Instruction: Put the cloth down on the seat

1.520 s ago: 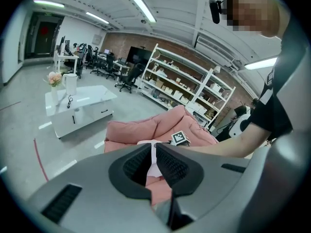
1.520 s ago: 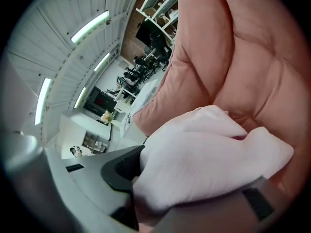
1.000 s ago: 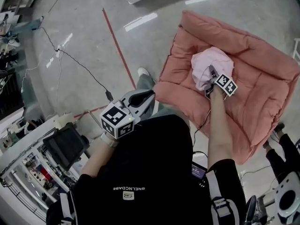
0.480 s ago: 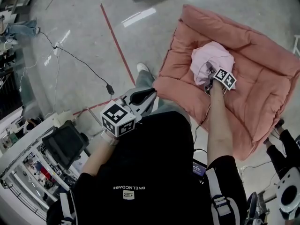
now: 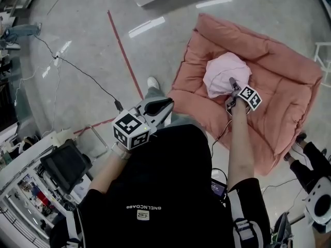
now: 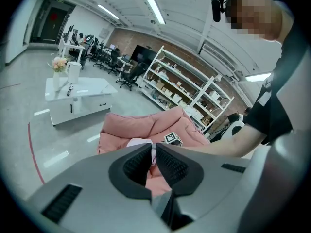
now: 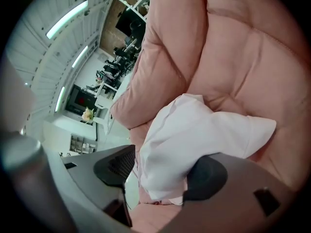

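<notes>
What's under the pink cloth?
The pink cloth lies on the salmon seat cushion. The cushion shows around it; the patch right underneath is covered, so anything there is hidden.

The right gripper point(image 7: 163, 171) has its jaws opening, and the pale pink cloth point(image 7: 194, 140) lies bunched between them, lapping over the right jaw. It rests on the salmon quilted seat cushion point(image 7: 243, 57). Far left, ceiling light strips point(image 7: 67, 19) glow above a bunch of flowers point(image 7: 87, 114).

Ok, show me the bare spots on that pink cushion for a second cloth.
Free: the cushion stretch between the cloth and the right-hand rim, and the near corner below that. Crowded: the middle left, where the cloth lies heaped.
</notes>
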A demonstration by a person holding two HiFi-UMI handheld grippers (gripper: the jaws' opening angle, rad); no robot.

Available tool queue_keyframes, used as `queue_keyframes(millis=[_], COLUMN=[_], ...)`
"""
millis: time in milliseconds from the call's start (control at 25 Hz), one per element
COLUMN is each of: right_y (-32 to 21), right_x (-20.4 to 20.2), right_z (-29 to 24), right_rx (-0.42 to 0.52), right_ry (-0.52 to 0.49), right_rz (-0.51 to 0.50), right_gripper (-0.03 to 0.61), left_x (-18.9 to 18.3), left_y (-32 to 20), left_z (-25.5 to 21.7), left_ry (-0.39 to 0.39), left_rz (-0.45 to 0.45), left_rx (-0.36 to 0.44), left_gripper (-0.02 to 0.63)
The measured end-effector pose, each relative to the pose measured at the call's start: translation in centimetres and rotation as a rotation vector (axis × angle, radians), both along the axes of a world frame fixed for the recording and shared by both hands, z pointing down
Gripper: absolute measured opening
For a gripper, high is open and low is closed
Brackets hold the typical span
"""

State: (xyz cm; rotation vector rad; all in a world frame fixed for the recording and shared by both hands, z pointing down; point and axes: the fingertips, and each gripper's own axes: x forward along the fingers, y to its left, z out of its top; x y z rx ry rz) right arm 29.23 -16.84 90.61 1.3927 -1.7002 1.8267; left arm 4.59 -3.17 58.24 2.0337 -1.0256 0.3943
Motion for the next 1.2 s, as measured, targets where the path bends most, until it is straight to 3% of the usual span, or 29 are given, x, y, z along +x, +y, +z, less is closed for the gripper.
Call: queue_keyframes(millis=[240, 800, 1200], right_y=[0.2, 2.0, 2.4], right_x=[-0.1, -3.4, -6.6], right_z=[-4.3, -17.9, -29.5], right_rx=[0.059, 0.257, 0.481], right_ry=[-0.030, -0.094, -0.106], right_rz=[0.040, 0.142, 0.199], right_gripper=[0.301, 0.301, 0.301], left_x=[-1.4, -5.2, -7.2], left_y=[-0.1, -2.4, -4.9], left_z=[-1.4, -6.4, -9.7], left_ry=[0.023, 0.081, 0.117], left_rz=[0.014, 0.138, 0.239], left_rx=[0.039, 0.144, 0.225], left_gripper=[0.020, 0.020, 0.018])
